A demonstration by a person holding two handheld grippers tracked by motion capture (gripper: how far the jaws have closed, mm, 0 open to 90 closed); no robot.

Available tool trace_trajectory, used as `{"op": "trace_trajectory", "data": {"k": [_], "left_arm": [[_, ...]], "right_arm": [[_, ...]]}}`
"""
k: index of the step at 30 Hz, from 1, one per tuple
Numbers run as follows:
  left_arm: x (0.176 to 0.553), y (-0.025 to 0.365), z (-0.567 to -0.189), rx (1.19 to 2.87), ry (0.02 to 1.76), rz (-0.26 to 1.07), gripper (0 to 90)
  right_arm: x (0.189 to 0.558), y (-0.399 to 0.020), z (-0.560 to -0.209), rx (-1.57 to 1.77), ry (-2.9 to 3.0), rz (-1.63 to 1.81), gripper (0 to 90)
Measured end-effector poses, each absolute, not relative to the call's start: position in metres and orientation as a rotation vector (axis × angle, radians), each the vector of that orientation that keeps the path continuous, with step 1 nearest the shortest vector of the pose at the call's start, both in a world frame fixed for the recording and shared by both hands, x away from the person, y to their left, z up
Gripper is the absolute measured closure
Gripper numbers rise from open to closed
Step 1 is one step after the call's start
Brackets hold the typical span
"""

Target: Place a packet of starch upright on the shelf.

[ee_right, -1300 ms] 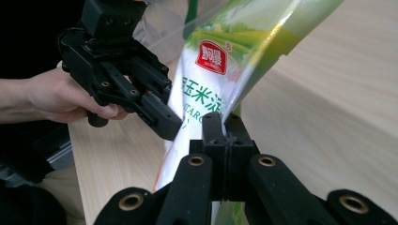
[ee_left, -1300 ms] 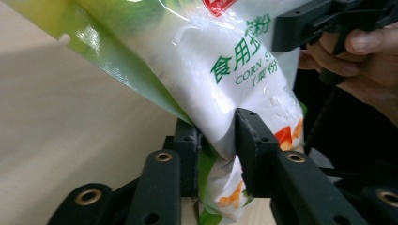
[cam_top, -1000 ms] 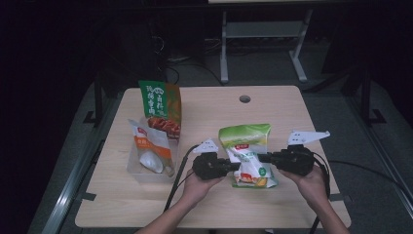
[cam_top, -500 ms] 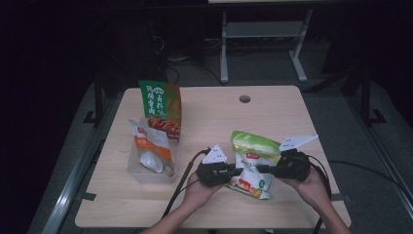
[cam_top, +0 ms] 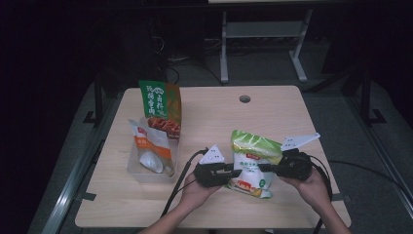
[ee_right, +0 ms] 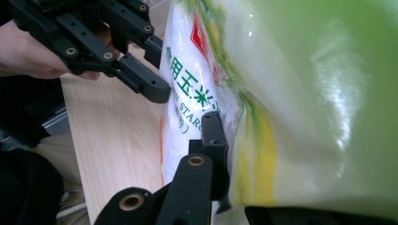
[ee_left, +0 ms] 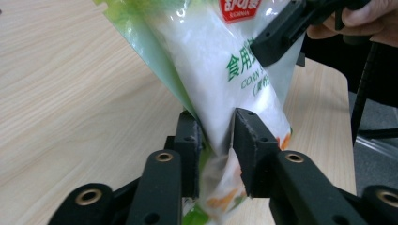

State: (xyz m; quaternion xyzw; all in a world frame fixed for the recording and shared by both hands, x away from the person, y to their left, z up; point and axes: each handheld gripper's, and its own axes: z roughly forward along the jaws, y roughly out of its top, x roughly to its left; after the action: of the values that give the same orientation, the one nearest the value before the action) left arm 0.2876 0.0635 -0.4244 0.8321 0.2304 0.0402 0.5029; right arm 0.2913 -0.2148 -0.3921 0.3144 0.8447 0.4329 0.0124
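Claws pinch starch bag (cam_top: 251, 163) from both sides: left claw (cam_top: 234, 171) loosening, right claw (cam_top: 265, 168) clamped; bare tabletop (cam_top: 272, 112) beyond.

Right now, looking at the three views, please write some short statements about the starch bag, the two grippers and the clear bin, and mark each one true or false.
1. Both grippers grip the same bag. True: the left gripper and the right gripper both clamp the corn starch bag.
2. The bag lies flat inside the clear bin. False: it is held up over the table, apart from the clear bin.
3. The clear bin holds two pouches. True: a green pouch and an orange-and-white pouch stand in it.
4. The left gripper's jaws are empty. False: the left gripper view shows the bag pinched between them.
5. The table has a round hole near its far edge. True: hole.
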Motion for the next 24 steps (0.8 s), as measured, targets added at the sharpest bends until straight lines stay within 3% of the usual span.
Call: {"op": "trace_trajectory", "data": {"k": [24], "left_arm": [[0.274, 0.085, -0.427, 2.010, 0.593, 0.130, 51.9]], "right_arm": [[0.293, -0.214, -0.373, 1.026, 2.539, 1.330, 89.7]]}}
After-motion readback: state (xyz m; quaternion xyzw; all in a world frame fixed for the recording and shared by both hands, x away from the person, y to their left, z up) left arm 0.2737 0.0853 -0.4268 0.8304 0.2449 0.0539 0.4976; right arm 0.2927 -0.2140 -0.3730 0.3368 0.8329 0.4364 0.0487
